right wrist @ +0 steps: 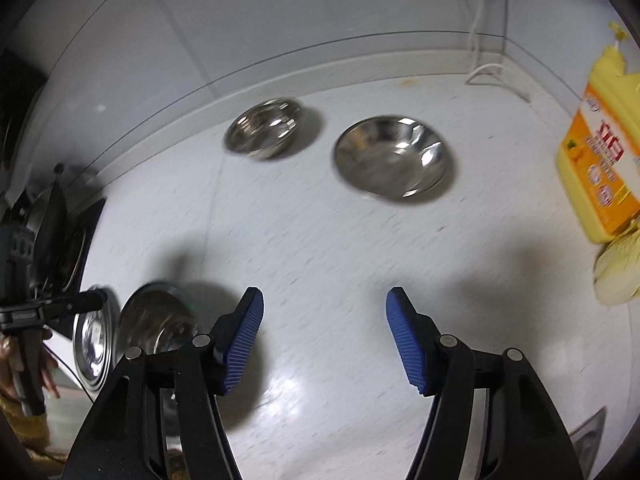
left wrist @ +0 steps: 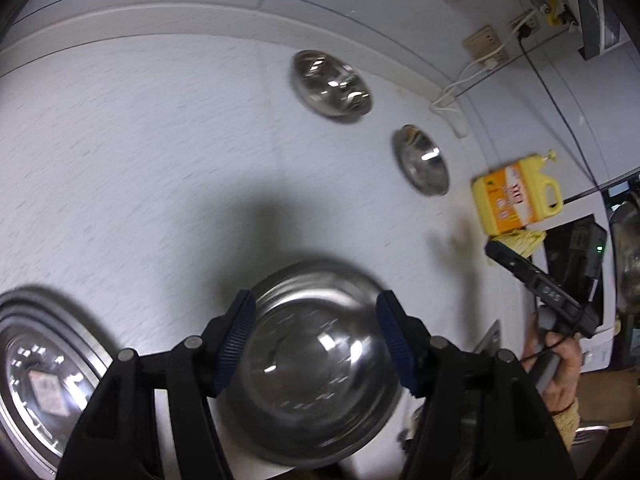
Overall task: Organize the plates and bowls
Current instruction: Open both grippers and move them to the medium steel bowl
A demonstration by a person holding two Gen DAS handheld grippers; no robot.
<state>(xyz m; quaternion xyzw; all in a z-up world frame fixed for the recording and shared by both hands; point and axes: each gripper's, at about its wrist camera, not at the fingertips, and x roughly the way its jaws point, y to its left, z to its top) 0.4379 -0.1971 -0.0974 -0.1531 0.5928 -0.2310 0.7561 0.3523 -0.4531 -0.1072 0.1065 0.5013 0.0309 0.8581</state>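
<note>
We work over a pale, faintly flecked countertop (right wrist: 320, 240) that meets a grey-white wall (left wrist: 360, 0) at a raised lip, with sockets and cables (left wrist: 486, 46) above and a yellow detergent jug (right wrist: 600, 160) standing on a cloth to the right. Our left gripper (left wrist: 316, 338) is spread wide over a steel bowl (left wrist: 320, 360) below it (whether the pads touch it we cannot tell), a stack of steel plates (left wrist: 40, 380) just left of it. Our right gripper (right wrist: 324, 340) gapes empty above bare counter, two more bowls, one smaller (right wrist: 264, 128) and one wider (right wrist: 390, 158), sitting near the wall.
</note>
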